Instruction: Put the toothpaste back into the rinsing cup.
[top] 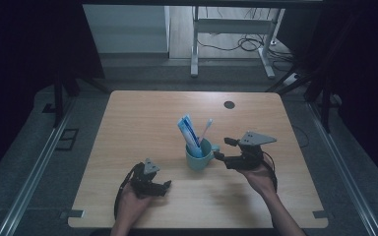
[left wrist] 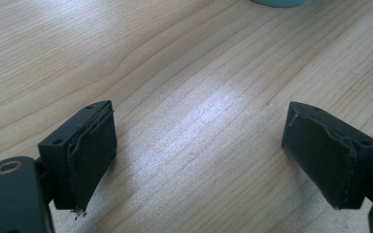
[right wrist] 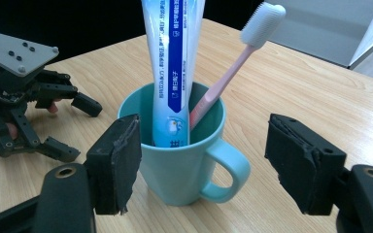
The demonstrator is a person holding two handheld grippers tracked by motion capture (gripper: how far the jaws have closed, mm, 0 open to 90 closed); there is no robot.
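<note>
Teal ceramic mug [right wrist: 184,160], glossy and round-walled with a looped handle, stands upright near the middle of the pale wood-grain table [top: 128,123], seen in the high view [top: 198,155] between the two hand-held tools. Inside it lean a blue-and-white plastic toothpaste tube [right wrist: 175,68], flat and smooth with a printed band down its face, and a slim pink toothbrush [right wrist: 233,68] with a white bristle head, its stem slanting toward the mug's handle side.

The right gripper [right wrist: 204,165], black with matte, rough-edged rubber pads, is held level just beside the mug, its jaws spread wide with the mug's handle and lower wall between them; the pads are clear of the glaze on both sides. From above, the right gripper [top: 224,149] carries a grey three-cornered plate, and the person's right hand [top: 258,177] cups it from below.

The left gripper [left wrist: 199,145] hovers low over bare tabletop, its jaws well apart, nothing between the worn, frayed black pads; the mug's rim edge shows at the top of that view. In the high view it [top: 166,186] sits in the left hand [top: 133,204], near the mug's left, angled toward it.
</note>
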